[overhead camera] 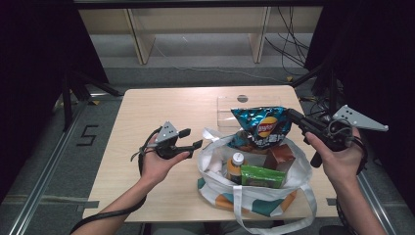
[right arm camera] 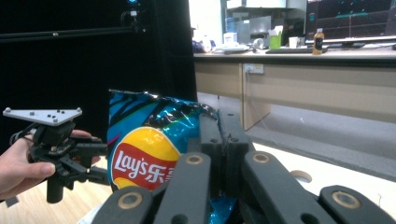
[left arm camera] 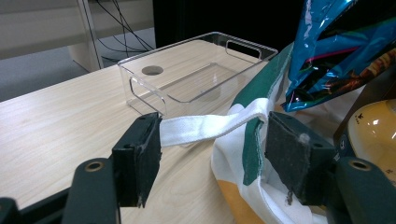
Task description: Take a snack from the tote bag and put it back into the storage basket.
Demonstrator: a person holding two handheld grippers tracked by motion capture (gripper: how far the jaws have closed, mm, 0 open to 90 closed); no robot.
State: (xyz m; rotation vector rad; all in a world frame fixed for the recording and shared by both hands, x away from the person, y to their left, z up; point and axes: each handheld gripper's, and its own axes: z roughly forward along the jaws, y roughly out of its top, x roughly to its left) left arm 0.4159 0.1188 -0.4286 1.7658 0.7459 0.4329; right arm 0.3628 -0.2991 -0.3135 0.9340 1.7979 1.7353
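Jaws of right gripper [overhead camera: 294,115] clamped on edge of blue crinkled foil crisp bag [overhead camera: 262,126], held above white-and-teal fabric tote bag [overhead camera: 254,198] on pale wooden bench [overhead camera: 161,105]. Jaws of left gripper [overhead camera: 191,138] apart, flanking white tote strap [left arm camera: 210,126]. Clear plastic tray [left arm camera: 196,70] behind.

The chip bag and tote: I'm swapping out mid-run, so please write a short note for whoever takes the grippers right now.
Right claw: shut on the top edge of the chip bag, holding it above the tote bag.
Left claw: open, jaws either side of the tote's white handle, not yet gripping it.
Tote sits at the table's near edge; inside are a bottle, a green packet and a brown box.
Clear bin stands empty behind the tote.
Done: chips lifted. Left, probably: move the chips, perhaps into the bin, then the remaining items.
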